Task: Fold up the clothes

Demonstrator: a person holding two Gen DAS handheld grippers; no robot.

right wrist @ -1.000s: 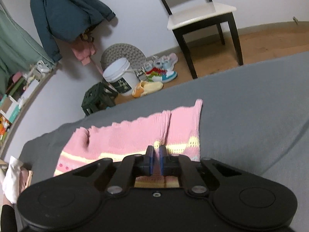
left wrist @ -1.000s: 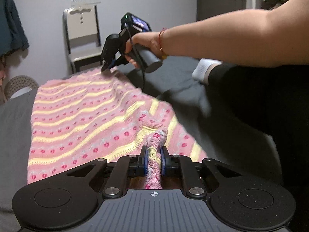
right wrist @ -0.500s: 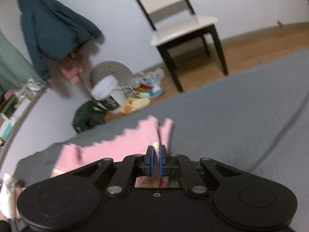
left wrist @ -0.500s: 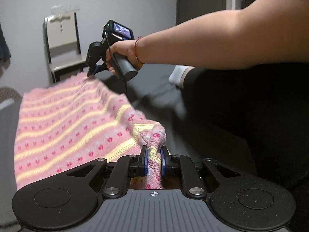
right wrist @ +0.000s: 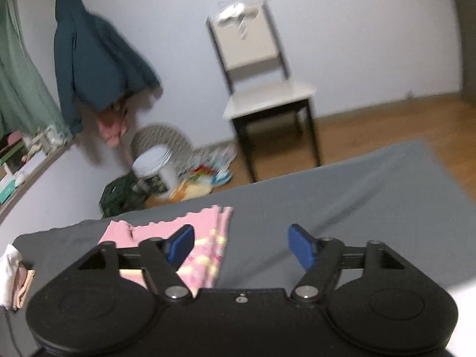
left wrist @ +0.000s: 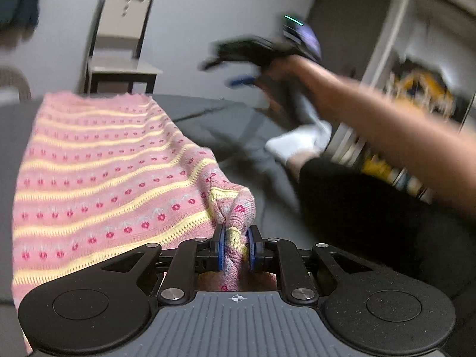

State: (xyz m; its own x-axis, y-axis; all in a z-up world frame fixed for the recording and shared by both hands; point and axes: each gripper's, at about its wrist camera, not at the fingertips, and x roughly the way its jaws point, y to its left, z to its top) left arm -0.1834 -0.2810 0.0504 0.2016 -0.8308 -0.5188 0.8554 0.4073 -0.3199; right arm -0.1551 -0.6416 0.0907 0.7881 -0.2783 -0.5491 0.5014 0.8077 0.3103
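left tool clamped on knit, right tool released

left gripper [left wrist: 235, 245] pinches a bunched corner of the pink striped knit [left wrist: 98, 184], which lies spread on the grey bed [right wrist: 342, 208]. right gripper [right wrist: 241, 248] spread wide, clear above the fabric, empty
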